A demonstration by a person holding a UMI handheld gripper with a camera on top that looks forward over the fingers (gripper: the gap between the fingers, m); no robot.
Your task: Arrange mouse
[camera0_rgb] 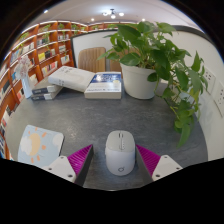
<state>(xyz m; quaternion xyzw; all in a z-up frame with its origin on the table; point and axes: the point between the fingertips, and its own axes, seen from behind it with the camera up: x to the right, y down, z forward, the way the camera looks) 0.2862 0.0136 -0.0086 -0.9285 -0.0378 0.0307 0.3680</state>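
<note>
Gripper point(113, 160) open, mouse point(119, 151) on grey table point(70, 115) between its pink pads point(79, 157), gaps either side; beyond, books point(104, 85) and potted plant point(150, 60).

Grey and white mouse point(119, 151) on a dark grey table point(70, 120), flanked by magenta pads point(82, 156).

The mouse is pale grey with a lighter centre strip; the mat point(40, 144) is white with a faint blue and orange print; the plant point(155, 55) is green in a white pot point(139, 81); the books point(103, 85) are white and dark-edged; the shelves point(45, 45) are red-brown.
</note>
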